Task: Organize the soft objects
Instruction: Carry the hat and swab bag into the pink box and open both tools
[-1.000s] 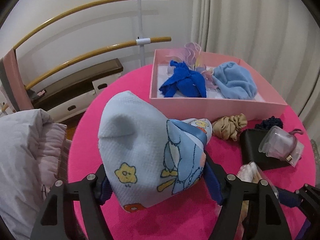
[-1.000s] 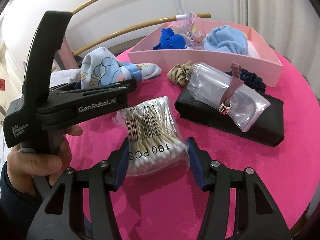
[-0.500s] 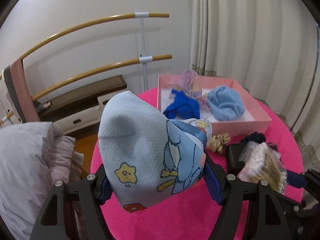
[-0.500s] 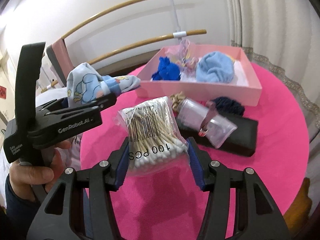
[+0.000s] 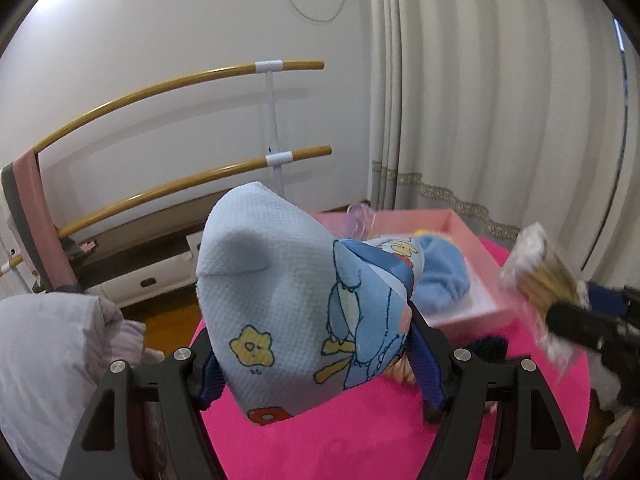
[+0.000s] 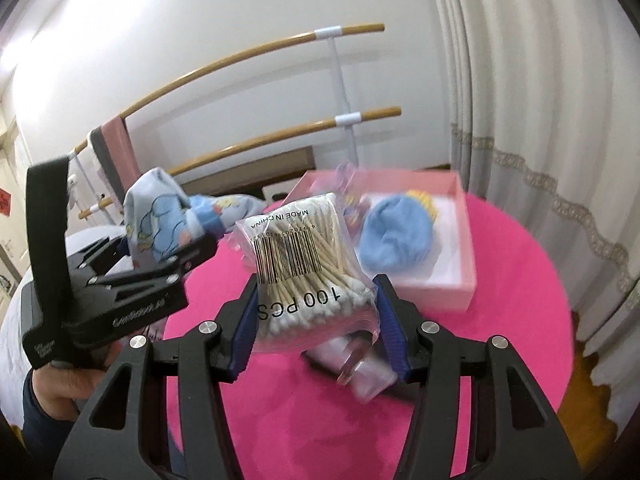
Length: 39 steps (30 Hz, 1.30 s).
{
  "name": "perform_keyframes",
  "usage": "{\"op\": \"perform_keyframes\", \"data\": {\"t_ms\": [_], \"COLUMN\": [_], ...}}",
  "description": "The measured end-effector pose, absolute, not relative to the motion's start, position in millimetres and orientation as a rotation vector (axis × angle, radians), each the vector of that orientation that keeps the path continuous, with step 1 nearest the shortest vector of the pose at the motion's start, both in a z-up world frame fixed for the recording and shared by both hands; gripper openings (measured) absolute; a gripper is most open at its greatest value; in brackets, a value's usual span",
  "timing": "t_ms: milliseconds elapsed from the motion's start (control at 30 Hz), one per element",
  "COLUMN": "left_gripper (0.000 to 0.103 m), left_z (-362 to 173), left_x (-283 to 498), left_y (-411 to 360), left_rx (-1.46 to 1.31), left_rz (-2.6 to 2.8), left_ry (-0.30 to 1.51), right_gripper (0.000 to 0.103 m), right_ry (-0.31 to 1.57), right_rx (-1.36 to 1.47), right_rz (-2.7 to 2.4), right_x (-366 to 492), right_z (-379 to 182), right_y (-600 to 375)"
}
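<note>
We judge the cloth [image 5: 296,304] to be light, limp and easy to crush, so a hold across its bunched middle suits it better than a pinch at a loose corner, which would let most of it hang and drag. The swab bag [image 6: 308,272] is also light, but its plastic skin looks slick and the sticks inside can shift, so a squeeze across the fat middle of the pack seems safest. The left gripper [image 5: 316,354] is clamped on the cloth, its blue pads pressing into the folds from both sides at a fairly wide spread, with the cloth bulging up above the fingers and clear of the pink table [image 5: 360,432]. The right gripper [image 6: 316,332] grasps the swab bag at a narrower spread, both pads against the plastic, the bag held above the table. The pink box [image 6: 460,236] lies beyond both loads at the far side of the table, with a blue hat [image 6: 396,236] already inside it. A clear pouch [image 6: 360,372] lies on the table under the right fingers, blurred.
</note>
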<state>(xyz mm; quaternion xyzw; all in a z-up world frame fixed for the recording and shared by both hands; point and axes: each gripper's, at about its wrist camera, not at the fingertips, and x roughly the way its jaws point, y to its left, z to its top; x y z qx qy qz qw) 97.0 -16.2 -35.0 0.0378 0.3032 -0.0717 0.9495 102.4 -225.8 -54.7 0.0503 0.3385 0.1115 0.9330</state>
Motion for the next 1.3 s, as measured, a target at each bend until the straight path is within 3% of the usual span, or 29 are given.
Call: {"op": "perform_keyframes", "data": {"t_ms": [433, 1300], "left_gripper": [0.071, 0.072], "left_z": [-8, -38], "left_x": [173, 275], "left_y": [-42, -73], "left_rx": [0.069, 0.077], "left_rz": [-0.157, -0.14], "left_ry": [0.62, 0.737], "right_gripper": [0.051, 0.051], "right_ry": [0.709, 0.892], "right_rx": [0.098, 0.149], "right_rz": [0.181, 0.137], "right_x": [208, 322], "right_z": [-22, -80], "right_y": [-262, -280]}}
